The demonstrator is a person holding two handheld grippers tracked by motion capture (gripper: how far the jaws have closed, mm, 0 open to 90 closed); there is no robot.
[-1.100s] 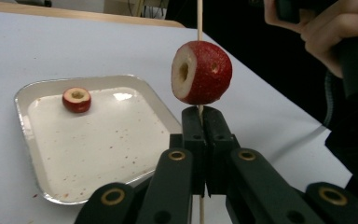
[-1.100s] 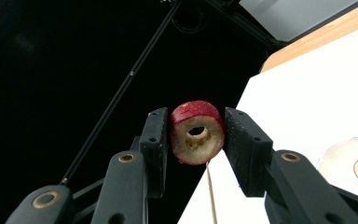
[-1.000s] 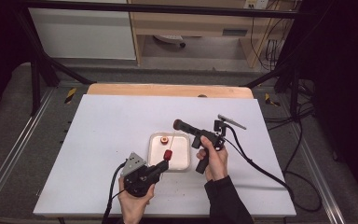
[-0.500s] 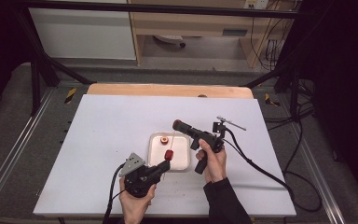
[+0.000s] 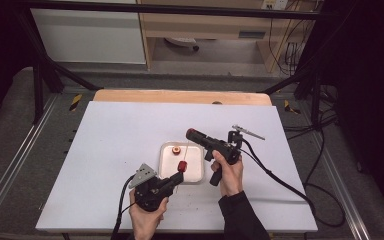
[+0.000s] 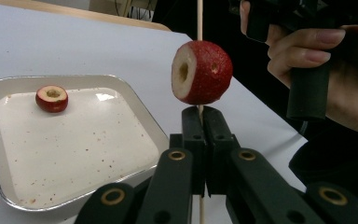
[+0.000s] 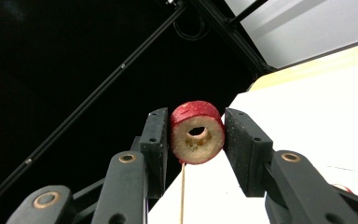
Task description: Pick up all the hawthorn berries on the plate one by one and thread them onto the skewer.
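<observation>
Cored red fruit [image 6: 200,72] rides our thin wooden skewer [image 6: 199,18], pinched by the left claw [image 6: 204,122]; our right claw [image 7: 196,140] grips another cored piece [image 7: 197,133] above the white table's [image 5: 110,130] open edge.

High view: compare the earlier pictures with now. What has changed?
Nothing visibly changed. The left tool stays shut on the skewer carrying a fruit piece; the right tool keeps its fruit ring; a third piece remains in the tray.

Fingers [image 6: 200,135] clamp skewer [image 6: 199,18] through cored fruit [image 6: 201,72]
</observation>
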